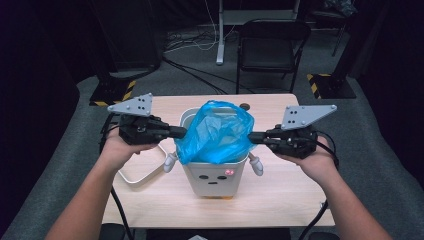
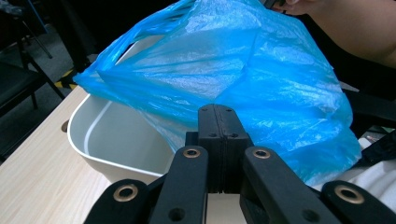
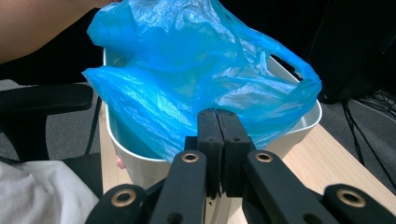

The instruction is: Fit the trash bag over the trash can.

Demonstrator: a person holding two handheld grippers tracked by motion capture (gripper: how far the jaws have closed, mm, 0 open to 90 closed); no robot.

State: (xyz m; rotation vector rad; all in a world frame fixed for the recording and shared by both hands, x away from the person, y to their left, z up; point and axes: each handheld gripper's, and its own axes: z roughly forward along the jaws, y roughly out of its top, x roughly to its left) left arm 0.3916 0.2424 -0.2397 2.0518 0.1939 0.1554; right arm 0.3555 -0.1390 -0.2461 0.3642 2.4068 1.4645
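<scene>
You have a thin, glossy, crinkled blue plastic bag (image 1: 217, 131) in a smooth, matt white plastic bin (image 1: 215, 177); your table (image 1: 280, 185) is pale wood-grain, your grippers' jaws matt black

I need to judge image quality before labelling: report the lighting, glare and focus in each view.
High view: wooden table evenly lit, room behind dark, picture slightly soft. Left gripper view: blue plastic bag sharp with pale sheen on its creases, background dim. Right gripper view: the bag glossy, white bin rim clear, backdrop nearly black.
</scene>
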